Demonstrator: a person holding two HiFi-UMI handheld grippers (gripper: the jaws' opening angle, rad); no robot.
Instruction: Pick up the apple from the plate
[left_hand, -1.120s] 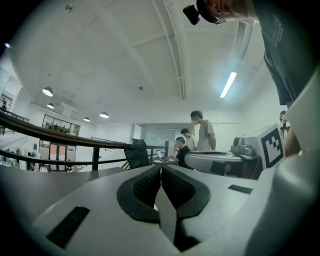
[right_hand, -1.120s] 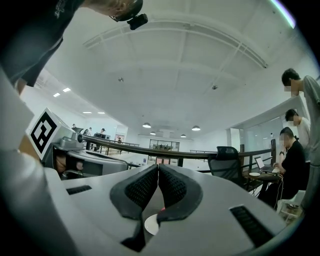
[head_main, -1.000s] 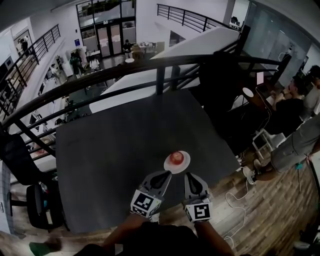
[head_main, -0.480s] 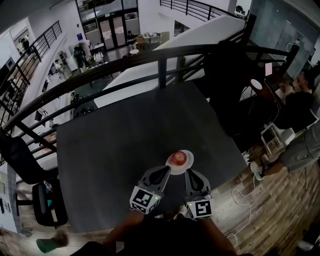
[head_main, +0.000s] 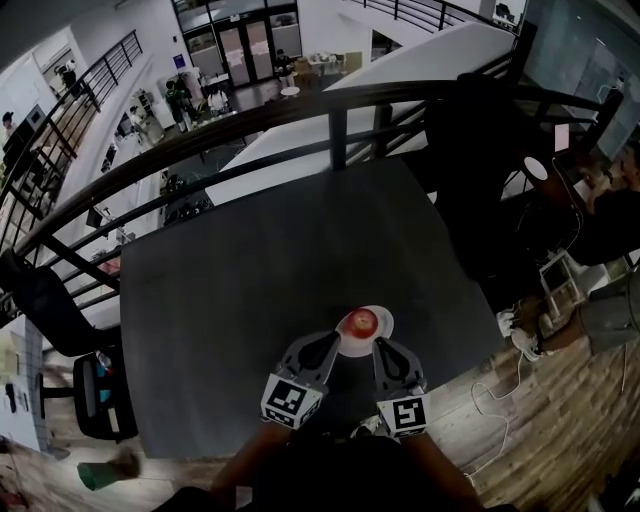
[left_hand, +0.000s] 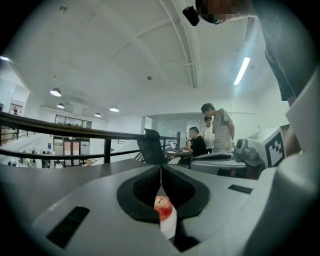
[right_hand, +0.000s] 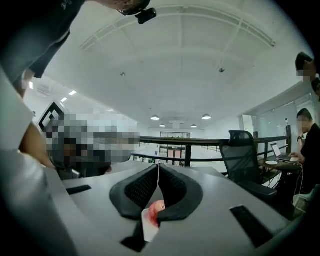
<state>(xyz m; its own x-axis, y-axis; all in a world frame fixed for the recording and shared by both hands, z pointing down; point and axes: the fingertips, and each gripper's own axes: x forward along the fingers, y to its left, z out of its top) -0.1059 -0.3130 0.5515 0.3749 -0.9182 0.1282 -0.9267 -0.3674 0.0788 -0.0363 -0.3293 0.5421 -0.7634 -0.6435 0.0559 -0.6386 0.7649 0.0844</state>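
One apple (head_main: 361, 321) sits on one white plate (head_main: 384, 326), roughly at the plate's middle, and nothing has hold of it yet. The plate lies on the dark table (head_main: 250, 270), toward the table's near side, where the person stands.

Two grippers point at the plate from the person's side. The left gripper (head_main: 334, 342) has its tip just at the plate's near-left rim, and the right gripper (head_main: 381, 347) has its tip at the plate's near rim. Each gripper view shows its jaws pressed together at the tips with nothing between them. The apple and a strip of the plate show only through the lower gap, beyond the jaws. So both grippers are closed and empty.

The main risks, as I judge them:
- **Closed jaws:** neither gripper can take the apple as it stands. If either one goes forward like this, its tip would bump the fruit instead of straddling it.
- **Rolling:** the apple is round, so a nudge could roll it across the plate or off the far rim.
- **Sliding plate:** a low approach could catch the plate's rim and push the plate over the smooth table.
- **Crowding:** the two grippers are close together at the plate's near side, so opening one could knock it against the other.
- **Off-centre grip:** closing off-centre on the curved skin could squeeze the apple out sideways.

The count is one apple, one plate, one table and two grippers.
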